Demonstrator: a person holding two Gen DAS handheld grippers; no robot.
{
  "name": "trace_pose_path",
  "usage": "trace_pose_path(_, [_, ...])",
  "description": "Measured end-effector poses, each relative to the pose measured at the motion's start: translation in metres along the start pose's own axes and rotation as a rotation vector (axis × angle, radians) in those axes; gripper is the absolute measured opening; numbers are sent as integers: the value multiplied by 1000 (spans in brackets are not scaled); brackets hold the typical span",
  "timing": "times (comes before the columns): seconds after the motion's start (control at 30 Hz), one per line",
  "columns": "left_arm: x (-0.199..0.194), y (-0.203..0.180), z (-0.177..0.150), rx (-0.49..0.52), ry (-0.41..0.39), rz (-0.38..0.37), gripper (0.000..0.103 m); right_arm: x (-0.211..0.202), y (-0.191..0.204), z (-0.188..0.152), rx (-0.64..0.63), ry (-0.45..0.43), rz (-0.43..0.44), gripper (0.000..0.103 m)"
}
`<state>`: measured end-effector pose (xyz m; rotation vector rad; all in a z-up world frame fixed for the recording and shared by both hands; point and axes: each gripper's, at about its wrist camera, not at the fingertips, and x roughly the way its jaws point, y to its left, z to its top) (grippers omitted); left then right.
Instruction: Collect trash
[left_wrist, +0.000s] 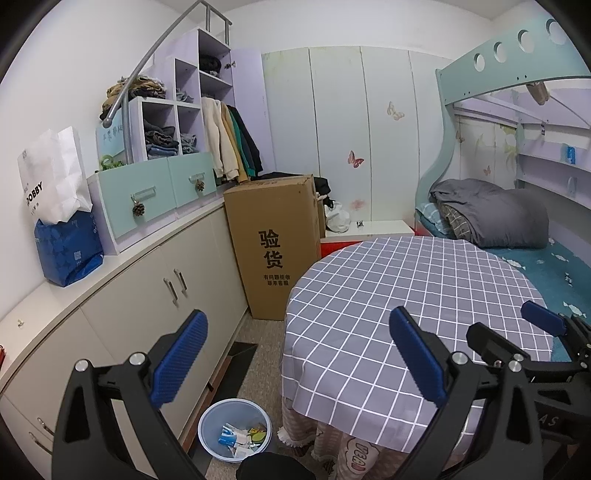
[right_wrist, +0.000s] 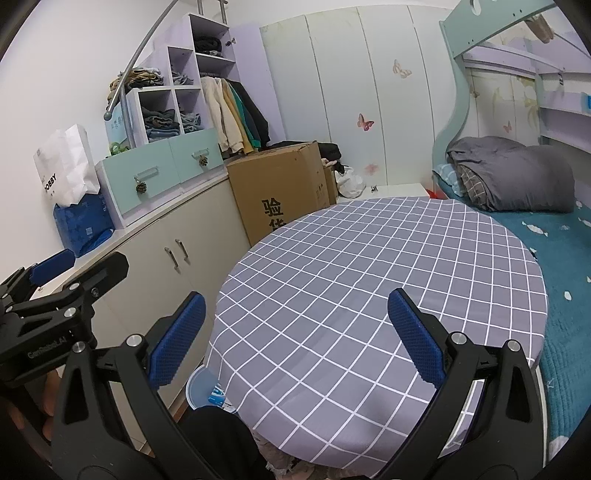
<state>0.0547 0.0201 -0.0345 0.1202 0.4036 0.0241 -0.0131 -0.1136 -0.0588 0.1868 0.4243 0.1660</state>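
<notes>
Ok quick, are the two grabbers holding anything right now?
Left gripper: open, holding nothing.
Right gripper: open, holding nothing.

A round light-blue trash bin (left_wrist: 234, 428) stands upright and open on the floor just beside the checked table's draped edge, holding a small heap of trash (left_wrist: 242, 437): blue-and-white wrappers, white paper scraps and something yellow-green.

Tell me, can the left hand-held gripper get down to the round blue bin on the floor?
Probably yes. The left hand-held gripper is open and empty, and the round blue plastic bin sits uncovered on the floor beside the checked tablecloth.
</notes>
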Motion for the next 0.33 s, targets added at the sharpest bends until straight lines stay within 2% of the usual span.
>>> trace_pose_path(0.33, [41,-14,0,-15,81,2,97,45,-38,18,33,51,-21,97])
